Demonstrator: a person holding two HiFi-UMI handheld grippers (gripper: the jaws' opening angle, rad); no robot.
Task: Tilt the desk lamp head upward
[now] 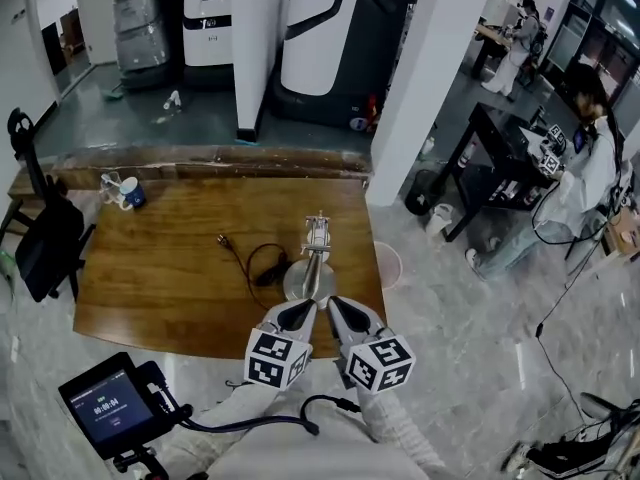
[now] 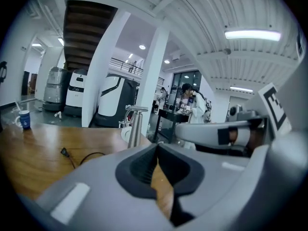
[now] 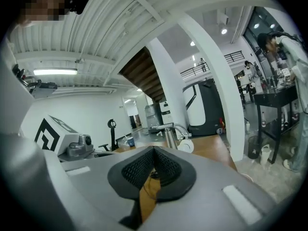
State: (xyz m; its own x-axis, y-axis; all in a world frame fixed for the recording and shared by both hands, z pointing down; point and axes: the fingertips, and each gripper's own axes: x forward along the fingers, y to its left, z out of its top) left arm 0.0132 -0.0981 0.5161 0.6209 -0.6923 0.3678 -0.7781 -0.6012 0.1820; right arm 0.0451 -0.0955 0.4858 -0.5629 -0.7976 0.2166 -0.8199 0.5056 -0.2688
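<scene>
A silver desk lamp point(image 1: 317, 256) stands on a round base near the front right of the wooden table point(image 1: 170, 278), its small head point(image 1: 318, 232) at the top of the stem. Both grippers hover just short of the table's front edge, side by side, pointing at the lamp. My left gripper point(image 1: 308, 307) is shut with nothing in it, as is my right gripper point(image 1: 335, 305). In the left gripper view the lamp point(image 2: 134, 127) rises just beyond the closed left gripper point(image 2: 156, 146). In the right gripper view the lamp point(image 3: 169, 134) stands beyond the closed right gripper point(image 3: 154, 150).
The lamp's black cord point(image 1: 250, 260) with its plug lies left of the base. A blue and white mug point(image 1: 127, 193) sits at the table's far left corner. A black chair point(image 1: 45, 240) stands left of the table, a white pillar point(image 1: 425, 78) right. People work at a black desk point(image 1: 500, 153).
</scene>
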